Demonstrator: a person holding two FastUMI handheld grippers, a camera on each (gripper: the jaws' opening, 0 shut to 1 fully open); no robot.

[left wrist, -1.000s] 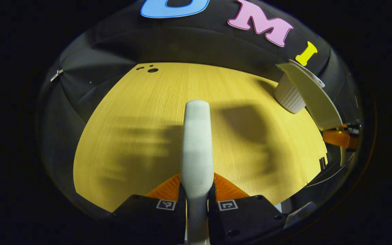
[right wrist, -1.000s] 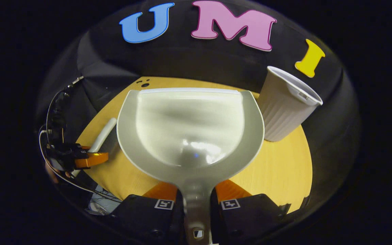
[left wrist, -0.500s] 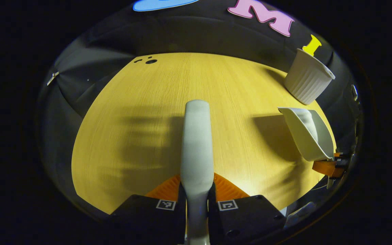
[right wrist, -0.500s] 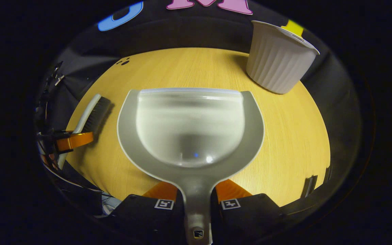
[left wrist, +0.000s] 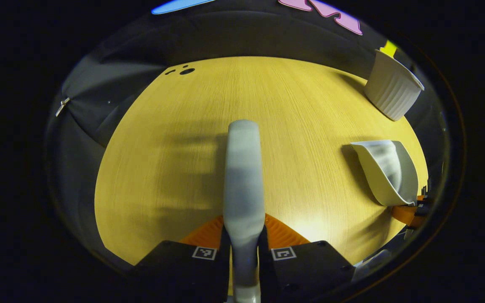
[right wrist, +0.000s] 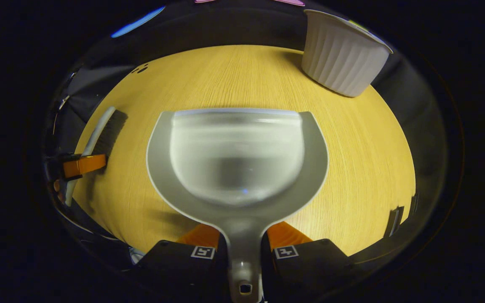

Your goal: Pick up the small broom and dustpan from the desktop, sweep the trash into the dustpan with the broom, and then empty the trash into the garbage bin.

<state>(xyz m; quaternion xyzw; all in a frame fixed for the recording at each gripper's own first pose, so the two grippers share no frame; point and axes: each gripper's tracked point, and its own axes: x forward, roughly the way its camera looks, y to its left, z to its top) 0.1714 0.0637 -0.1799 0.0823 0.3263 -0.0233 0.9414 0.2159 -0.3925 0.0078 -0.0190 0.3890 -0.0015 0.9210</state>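
Observation:
My left gripper (left wrist: pixel 243 230) is shut on the handle of the small broom (left wrist: pixel 242 176), whose pale back runs forward over the wooden desktop (left wrist: pixel 162 147). My right gripper (right wrist: pixel 242 239) is shut on the handle of the pale dustpan (right wrist: pixel 236 160), held level and low over the desktop (right wrist: pixel 360 160); its scoop looks empty. The dustpan (left wrist: pixel 387 170) also appears at the right of the left gripper view. At the left of the right gripper view the broom (right wrist: pixel 104 131) shows its dark bristles, with the left gripper (right wrist: pixel 83 165) behind it. The white ribbed garbage bin (right wrist: pixel 339 59) stands at the back right.
The bin (left wrist: pixel 394 90) stands near the desktop's far right edge. Small dark holes (left wrist: pixel 187 71) mark the far left corner. The black cloth wall closes off the back. A dark object (right wrist: pixel 394 221) sits at the desktop's right edge. I see no trash on the wood.
The dustpan has come down from in front of the bin to low over the desktop. Both views now look more steeply down; the broom's bristles have come into sight beside the dustpan.

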